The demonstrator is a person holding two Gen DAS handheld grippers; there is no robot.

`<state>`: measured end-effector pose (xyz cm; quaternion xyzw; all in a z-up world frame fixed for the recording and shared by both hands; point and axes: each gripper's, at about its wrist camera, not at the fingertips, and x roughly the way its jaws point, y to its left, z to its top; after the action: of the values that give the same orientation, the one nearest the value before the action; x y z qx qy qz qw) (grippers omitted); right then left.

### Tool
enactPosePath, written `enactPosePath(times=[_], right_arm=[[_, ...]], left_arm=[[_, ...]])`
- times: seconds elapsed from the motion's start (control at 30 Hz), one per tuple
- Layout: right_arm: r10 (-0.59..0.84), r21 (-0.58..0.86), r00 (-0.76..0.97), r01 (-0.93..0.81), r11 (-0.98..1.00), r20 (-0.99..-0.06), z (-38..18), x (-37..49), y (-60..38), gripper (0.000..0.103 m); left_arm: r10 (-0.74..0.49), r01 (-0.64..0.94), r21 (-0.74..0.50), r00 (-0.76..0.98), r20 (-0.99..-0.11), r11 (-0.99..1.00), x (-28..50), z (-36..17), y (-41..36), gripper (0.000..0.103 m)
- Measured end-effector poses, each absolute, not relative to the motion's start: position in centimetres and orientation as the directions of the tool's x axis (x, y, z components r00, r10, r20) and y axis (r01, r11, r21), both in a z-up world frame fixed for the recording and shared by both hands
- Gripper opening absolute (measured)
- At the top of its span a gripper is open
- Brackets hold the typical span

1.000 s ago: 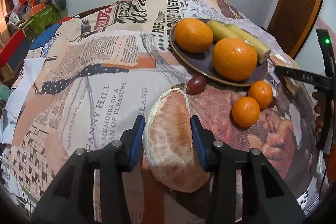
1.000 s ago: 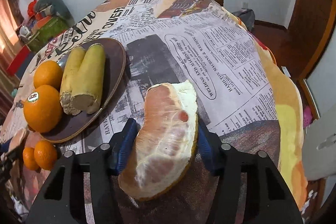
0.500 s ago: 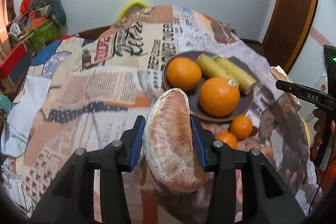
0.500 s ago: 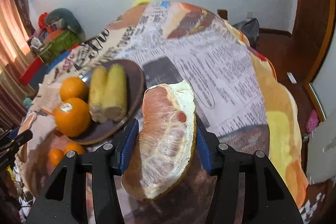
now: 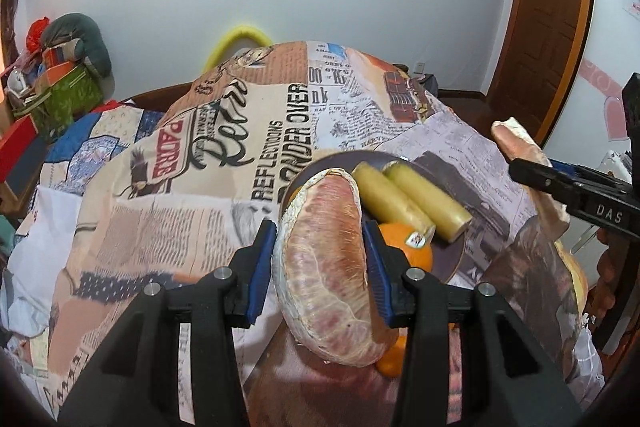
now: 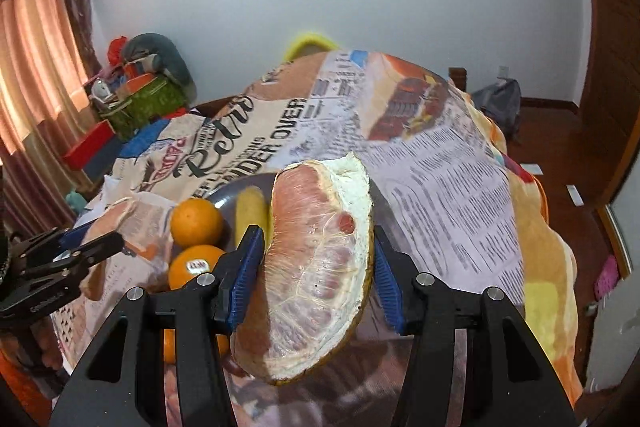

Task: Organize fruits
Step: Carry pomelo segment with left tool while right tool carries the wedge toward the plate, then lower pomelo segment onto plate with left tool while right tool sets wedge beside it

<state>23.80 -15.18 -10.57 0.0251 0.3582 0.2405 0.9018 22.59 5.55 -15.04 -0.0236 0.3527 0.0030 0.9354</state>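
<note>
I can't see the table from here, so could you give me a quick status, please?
Left gripper shut on pomelo wedge. Right gripper shut on second pomelo wedge. Plate crowded: oranges, corn.

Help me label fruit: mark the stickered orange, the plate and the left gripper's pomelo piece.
stickered orange (image 6: 192, 267), right wrist view, on its sticker.
plate (image 5: 460, 259), left wrist view, near rim.
pomelo piece (image 5: 326, 259), left wrist view, peeled flesh at its middle.

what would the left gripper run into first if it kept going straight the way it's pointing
Probably the dark plate and its fruit. The left gripper, shut on a pomelo wedge, aims down at the plate, where the stickered orange and two yellow-green pieces lie. The wedge would likely touch first; depth is unclear.
</note>
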Motion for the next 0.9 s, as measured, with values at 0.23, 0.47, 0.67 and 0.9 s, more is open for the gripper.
enactPosePath(times=[0.23, 0.47, 0.67, 0.9], right_arm=[[0.479, 0.216, 0.616, -0.454, 0.865, -0.625, -10.7, 25.1, -13.1, 0.049], [0.494, 0.196, 0.593, -0.495, 0.846, -0.636, -11.6, 26.6, -10.9, 0.049], [0.485, 0.164, 0.55, -0.53, 0.832, -0.68, -13.4, 28.1, -9.0, 0.049], [0.494, 0.167, 0.506, -0.559, 0.812, -0.707, -14.5, 29.4, -7.7, 0.049]], left_arm=[[-0.037, -0.001, -0.057, 0.75, -0.661, 0.998, 25.3, -15.2, 4.9, 0.043], [-0.039, -0.009, -0.069, 0.744, -0.667, 0.998, 27.9, -15.8, 5.0, 0.043], [-0.062, -0.022, -0.114, 0.725, -0.686, 0.993, 30.0, -16.6, 5.9, 0.043], [-0.077, -0.025, -0.132, 0.705, -0.705, 0.991, 31.7, -17.4, 6.3, 0.043]])
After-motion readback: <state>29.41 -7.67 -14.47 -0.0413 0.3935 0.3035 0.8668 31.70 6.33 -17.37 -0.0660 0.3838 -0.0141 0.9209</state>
